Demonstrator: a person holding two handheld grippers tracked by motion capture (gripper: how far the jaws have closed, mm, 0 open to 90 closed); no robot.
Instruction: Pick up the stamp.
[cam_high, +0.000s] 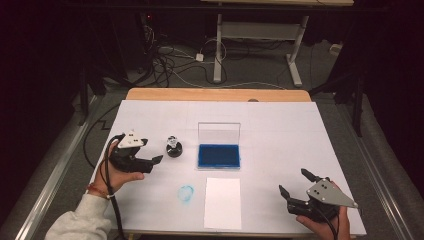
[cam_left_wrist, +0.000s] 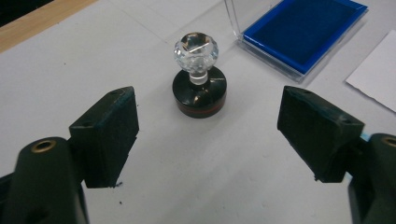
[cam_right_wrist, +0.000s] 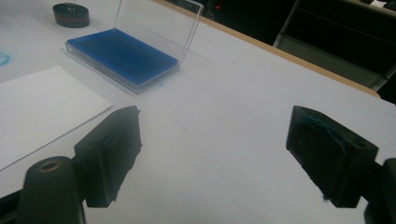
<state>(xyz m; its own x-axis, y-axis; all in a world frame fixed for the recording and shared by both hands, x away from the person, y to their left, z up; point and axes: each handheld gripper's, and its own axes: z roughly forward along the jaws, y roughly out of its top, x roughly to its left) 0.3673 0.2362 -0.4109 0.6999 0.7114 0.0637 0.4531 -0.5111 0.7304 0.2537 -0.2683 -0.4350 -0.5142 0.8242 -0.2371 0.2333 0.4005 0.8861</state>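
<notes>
A stamp (cam_high: 173, 146) with a black round base and a clear crystal knob stands upright on the white table cover. My left gripper (cam_high: 152, 152) is open just left of it. In the left gripper view the stamp (cam_left_wrist: 200, 88) stands a little beyond the jaws of this gripper (cam_left_wrist: 210, 105), untouched. To the stamp's right lies a blue ink pad (cam_high: 219, 155) in a clear case, lid raised. A white paper sheet (cam_high: 222, 202) lies in front of the pad. My right gripper (cam_high: 295, 182) is open and holds nothing near the front right, and its jaws (cam_right_wrist: 215, 121) point over bare table.
A blue ink smudge (cam_high: 186, 194) marks the cover left of the paper. The table's wooden far edge (cam_high: 215, 94) borders the white cover (cam_high: 280, 130). Beyond it are floor cables (cam_high: 170, 62) and a desk frame (cam_high: 260, 35).
</notes>
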